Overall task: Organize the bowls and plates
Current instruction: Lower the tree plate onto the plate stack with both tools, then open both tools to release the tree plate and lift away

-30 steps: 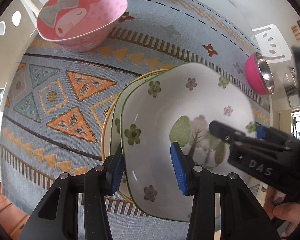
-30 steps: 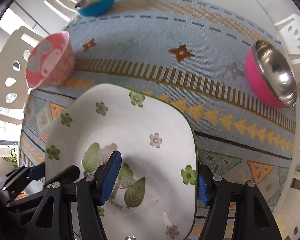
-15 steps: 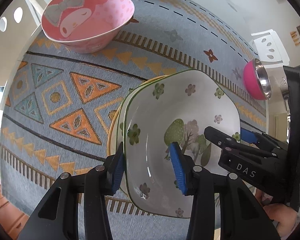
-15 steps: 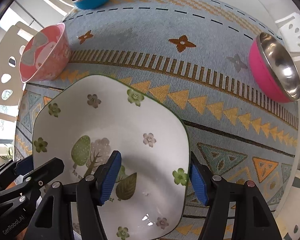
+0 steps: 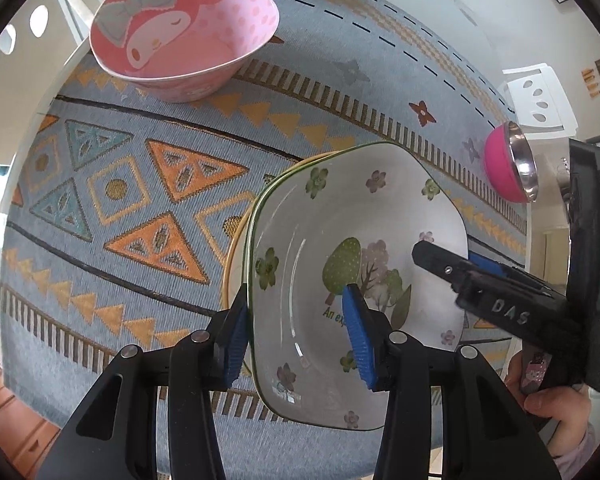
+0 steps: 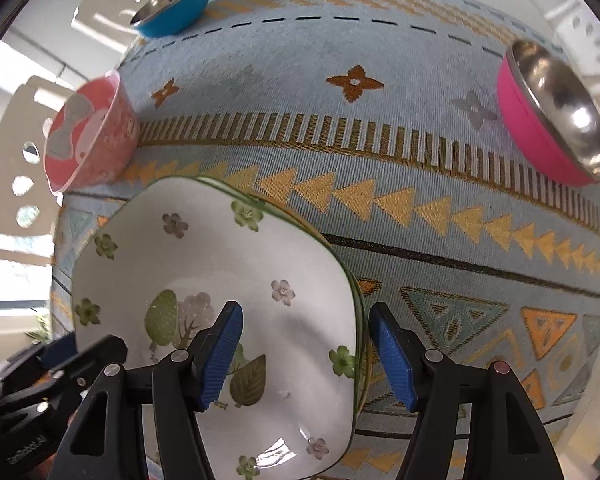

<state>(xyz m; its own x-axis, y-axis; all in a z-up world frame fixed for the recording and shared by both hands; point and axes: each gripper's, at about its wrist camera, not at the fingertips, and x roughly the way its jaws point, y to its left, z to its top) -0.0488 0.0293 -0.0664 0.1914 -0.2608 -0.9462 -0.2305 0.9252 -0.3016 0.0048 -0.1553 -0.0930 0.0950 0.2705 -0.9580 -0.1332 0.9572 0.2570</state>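
Both claws, left claw (image 5: 296, 332) and right claw (image 6: 306, 354), are sitting loose around the flower plate's (image 5: 364, 216) rims, not squeezing.

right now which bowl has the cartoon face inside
The pale pink bowl with the grey bow; the blue bowl and hot pink bowl have bare steel insides.

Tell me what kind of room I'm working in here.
Likely a home dining area: a table under a patterned woven cloth, white chairs with cut-out backs around it, and household dishes such as a floral plate and a pink cartoon bowl.
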